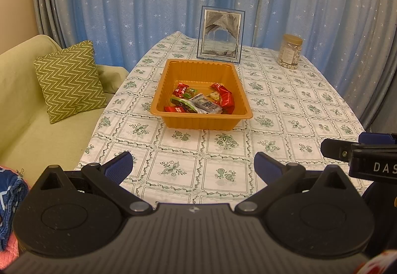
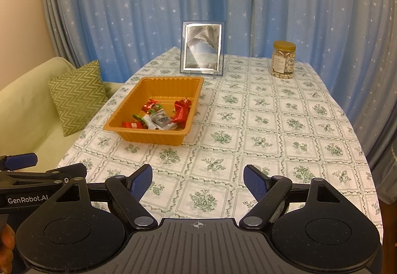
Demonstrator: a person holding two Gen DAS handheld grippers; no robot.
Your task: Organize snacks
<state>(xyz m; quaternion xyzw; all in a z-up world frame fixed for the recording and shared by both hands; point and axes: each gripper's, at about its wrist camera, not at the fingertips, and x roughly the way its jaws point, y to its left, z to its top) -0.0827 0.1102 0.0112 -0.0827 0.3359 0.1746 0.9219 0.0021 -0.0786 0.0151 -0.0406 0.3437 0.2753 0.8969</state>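
An orange plastic tray point(image 1: 198, 68) point(image 2: 171, 81) sits on the table and holds several wrapped snacks point(image 1: 202, 101) point(image 2: 161, 116), red, green and grey-white. My left gripper point(image 1: 193, 167) is open and empty, held above the near table edge, well short of the tray. My right gripper point(image 2: 197, 181) is open and empty, also near the front edge, to the right of the tray. The right gripper's body point(image 1: 359, 152) shows at the right of the left wrist view, and the left gripper's body point(image 2: 24, 167) shows at the left of the right wrist view.
A floral tablecloth point(image 1: 223, 162) point(image 2: 273, 125) covers the table. A picture frame point(image 1: 220, 34) point(image 2: 202, 47) stands behind the tray. A jar of nuts point(image 1: 290, 50) point(image 2: 283, 59) is at the far right. A green sofa with a zigzag cushion point(image 1: 69, 80) point(image 2: 77, 95) is at the left.
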